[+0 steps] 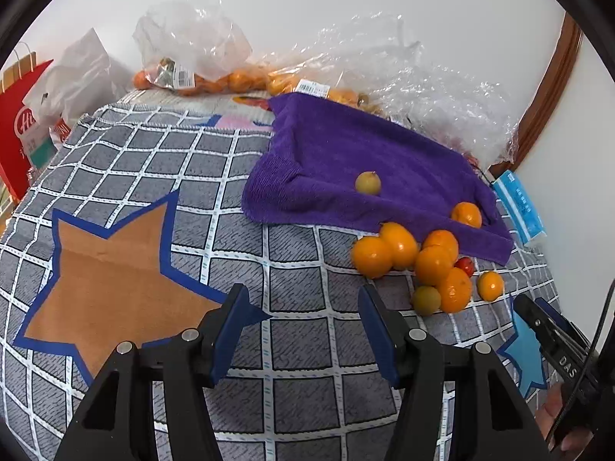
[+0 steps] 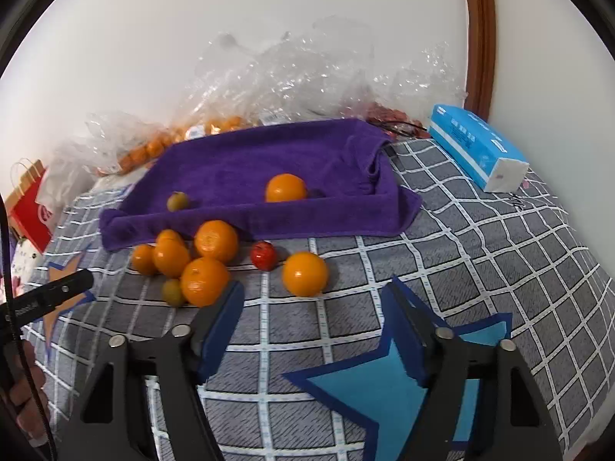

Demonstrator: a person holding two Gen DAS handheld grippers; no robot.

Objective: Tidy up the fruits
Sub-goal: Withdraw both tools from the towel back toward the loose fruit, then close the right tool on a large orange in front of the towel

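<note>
A purple towel (image 1: 346,153) (image 2: 269,169) lies on the checked cloth. On it rest a small green-yellow fruit (image 1: 368,182) (image 2: 177,201) and one orange (image 1: 466,214) (image 2: 286,188). In front of the towel sits a cluster of oranges (image 1: 399,253) (image 2: 192,257) with a small red fruit (image 1: 466,266) (image 2: 263,255), a green fruit (image 1: 426,299) (image 2: 173,292) and a lone orange (image 2: 305,273) (image 1: 490,285). My left gripper (image 1: 303,303) is open above bare cloth, left of the cluster. My right gripper (image 2: 313,299) is open just short of the lone orange, nothing between its fingers.
Clear plastic bags (image 1: 200,50) (image 2: 300,77) holding more oranges lie along the white wall behind the towel. A blue tissue pack (image 2: 476,146) (image 1: 519,207) sits at the right. A red paper bag (image 1: 23,130) stands at the left edge. A brown door frame (image 2: 478,34) rises at the right.
</note>
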